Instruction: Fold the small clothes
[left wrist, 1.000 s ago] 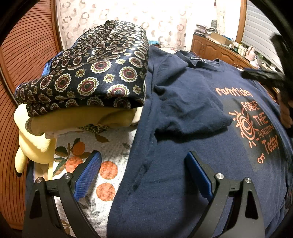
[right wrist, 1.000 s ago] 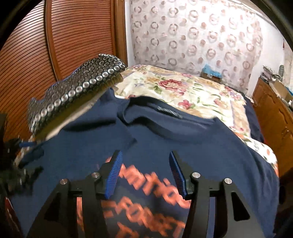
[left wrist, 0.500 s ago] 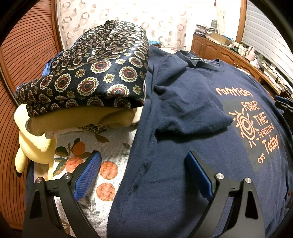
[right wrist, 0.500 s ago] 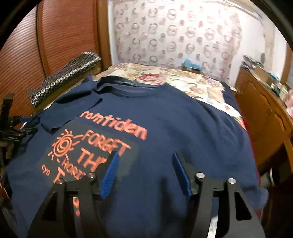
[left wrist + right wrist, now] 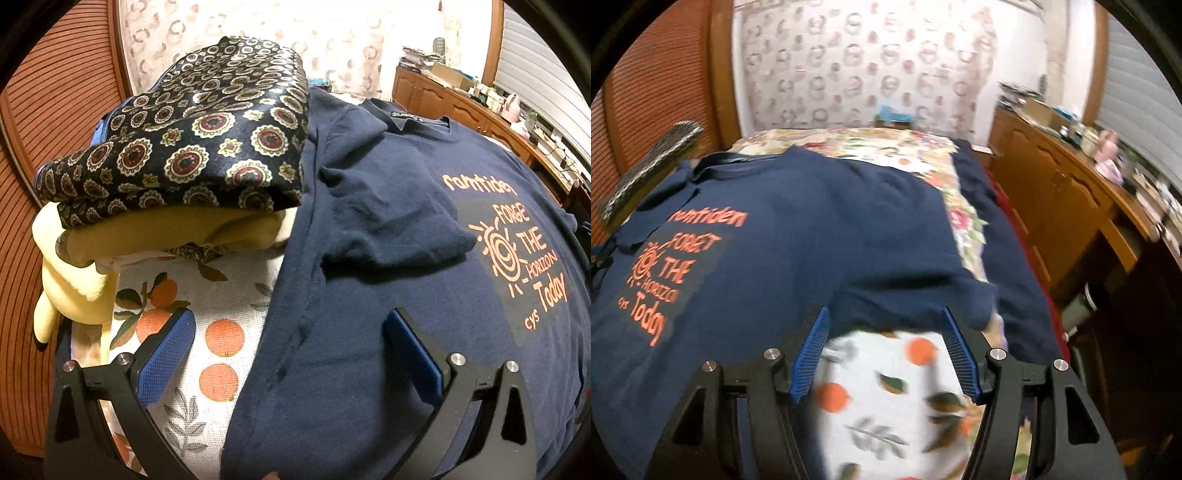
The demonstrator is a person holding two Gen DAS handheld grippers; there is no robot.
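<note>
A navy T-shirt [image 5: 351, 369] with an orange print lies face up on the bed, its left sleeve [image 5: 388, 221] folded in over the chest. My left gripper [image 5: 290, 317] hovers over the shirt's left side edge. Its jaws are opening wide and the pads press on nothing. In the right wrist view the T-shirt [image 5: 812, 229] fills the left half. My right gripper [image 5: 884, 312] stands open above the spread right sleeve [image 5: 953, 295] and the bare sheet, holding nothing.
A stack of folded clothes, dark patterned cloth [image 5: 207, 147] over a yellow garment [image 5: 147, 232], sits left of the shirt. The fruit-print sheet [image 5: 221, 295] shows below it. Slatted wooden doors [image 5: 37, 110] stand at the left, a wooden cabinet [image 5: 1071, 206] right of the bed.
My right gripper has swung from the shirt's collar across the print to its right sleeve, and has gone out of the left wrist view. The left gripper stayed put, its jaws slightly wider.
</note>
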